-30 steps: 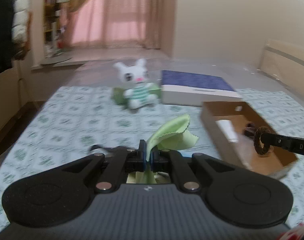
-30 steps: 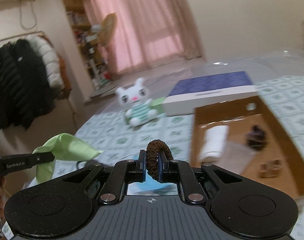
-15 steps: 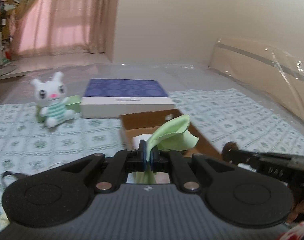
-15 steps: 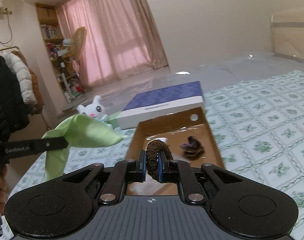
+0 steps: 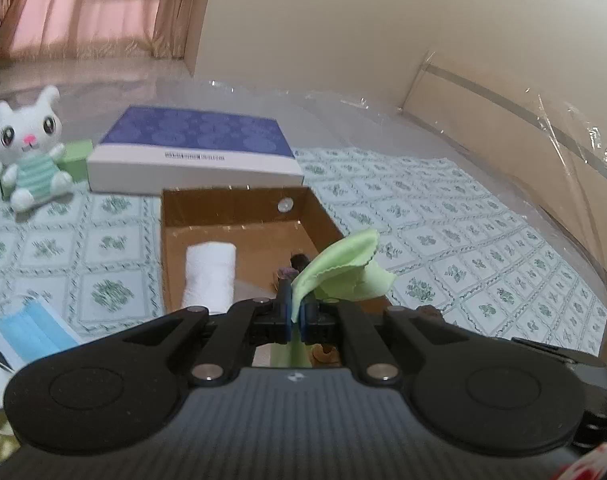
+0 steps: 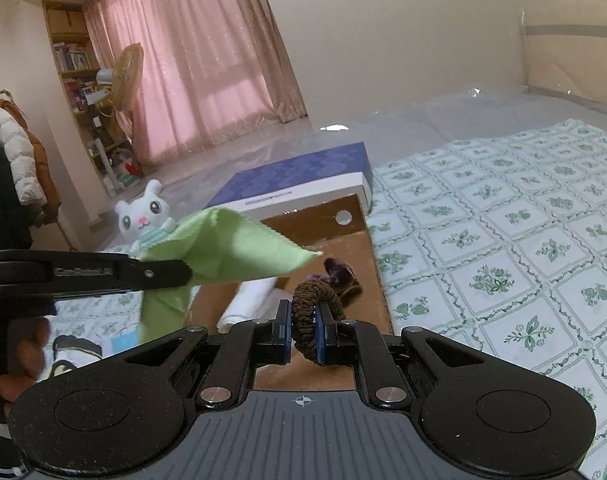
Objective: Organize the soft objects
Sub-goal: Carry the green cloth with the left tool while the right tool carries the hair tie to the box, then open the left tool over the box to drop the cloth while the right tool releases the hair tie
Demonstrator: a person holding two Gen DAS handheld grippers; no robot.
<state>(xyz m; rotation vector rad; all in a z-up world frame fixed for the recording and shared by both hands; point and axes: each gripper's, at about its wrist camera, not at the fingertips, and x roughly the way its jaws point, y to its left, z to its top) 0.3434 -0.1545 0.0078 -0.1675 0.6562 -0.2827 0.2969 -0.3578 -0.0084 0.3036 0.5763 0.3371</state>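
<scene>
Left gripper (image 5: 294, 314) is pinching green cloth (image 5: 343, 268) over box (image 5: 239, 208) | right gripper (image 6: 303, 330) is clamping brown scrunchie (image 6: 313, 312) above box's near end | towel (image 5: 210, 274), purple scrunchie (image 6: 339, 274) are lying inside box on bed (image 6: 503, 216)

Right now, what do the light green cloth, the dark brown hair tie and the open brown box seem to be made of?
Light green cloth: thin matte fabric, probably microfibre; it drapes and its edge is zigzag cut.
Dark brown hair tie: likely elastic under woven fabric; its surface is ribbed and dull.
Open brown box: cardboard, plain brown, with thin straight walls.
</scene>
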